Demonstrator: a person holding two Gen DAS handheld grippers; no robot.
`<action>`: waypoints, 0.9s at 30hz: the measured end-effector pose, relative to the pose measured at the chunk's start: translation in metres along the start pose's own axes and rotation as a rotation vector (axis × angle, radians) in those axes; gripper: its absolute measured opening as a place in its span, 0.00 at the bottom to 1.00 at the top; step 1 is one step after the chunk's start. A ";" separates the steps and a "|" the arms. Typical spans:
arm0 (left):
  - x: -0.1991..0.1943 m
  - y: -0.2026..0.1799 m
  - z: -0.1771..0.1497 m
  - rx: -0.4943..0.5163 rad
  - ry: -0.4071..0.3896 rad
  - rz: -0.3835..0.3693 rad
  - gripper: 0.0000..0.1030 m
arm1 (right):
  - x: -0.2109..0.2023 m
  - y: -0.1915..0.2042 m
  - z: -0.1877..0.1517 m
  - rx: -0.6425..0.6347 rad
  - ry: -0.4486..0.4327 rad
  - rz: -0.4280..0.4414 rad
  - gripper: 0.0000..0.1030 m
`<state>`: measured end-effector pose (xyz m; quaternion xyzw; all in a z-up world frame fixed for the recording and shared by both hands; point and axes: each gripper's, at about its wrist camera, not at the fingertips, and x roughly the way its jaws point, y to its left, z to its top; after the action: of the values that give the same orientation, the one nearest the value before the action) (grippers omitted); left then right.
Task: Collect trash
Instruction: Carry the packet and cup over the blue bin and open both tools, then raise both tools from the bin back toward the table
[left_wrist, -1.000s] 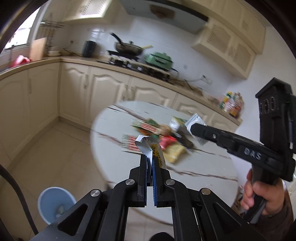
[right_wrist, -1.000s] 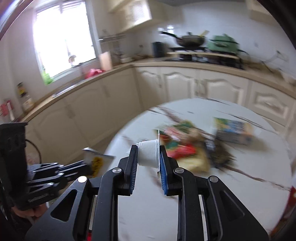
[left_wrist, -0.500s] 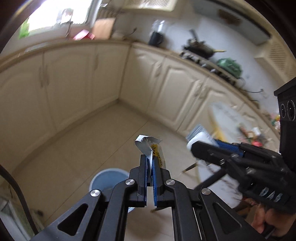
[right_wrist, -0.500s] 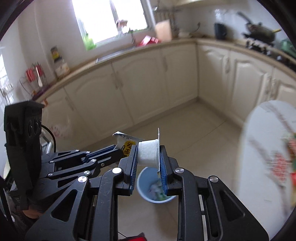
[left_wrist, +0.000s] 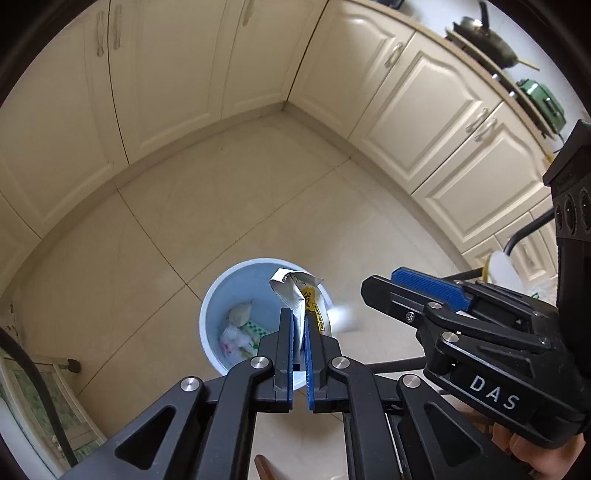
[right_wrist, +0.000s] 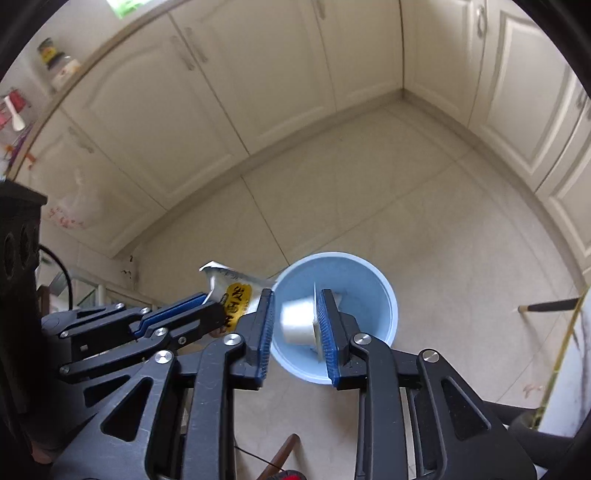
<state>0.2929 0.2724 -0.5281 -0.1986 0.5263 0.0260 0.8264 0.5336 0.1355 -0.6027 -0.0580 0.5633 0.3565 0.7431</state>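
Note:
A light blue trash bin stands on the tiled floor below both grippers and also shows in the right wrist view. My left gripper is shut on a silver and yellow wrapper above the bin's rim; the wrapper also shows in the right wrist view. My right gripper has its jaws spread, and a blurred white cup is loose between them over the bin. The cup shows as a white blur in the left wrist view, just off the right gripper.
Some trash lies inside the bin. Cream cabinets line the floor on two sides. A table edge and leg are at the right. A pan and green pot sit on the counter.
Both grippers have tilted down and moved over the bin. My right gripper has opened and the white cup has come loose. My left gripper still holds the wrapper.

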 end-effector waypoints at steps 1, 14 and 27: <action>0.005 0.001 0.003 -0.003 0.006 0.001 0.02 | 0.006 -0.004 0.000 0.008 0.004 0.000 0.33; 0.040 -0.018 0.040 0.006 0.022 0.090 0.28 | -0.022 -0.023 0.003 0.045 -0.068 -0.066 0.61; -0.122 -0.072 0.032 -0.022 -0.332 0.218 0.64 | -0.157 0.024 -0.011 -0.028 -0.293 -0.109 0.84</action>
<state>0.2840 0.2373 -0.3871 -0.1425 0.4007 0.1538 0.8919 0.4936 0.0750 -0.4614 -0.0461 0.4399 0.3278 0.8348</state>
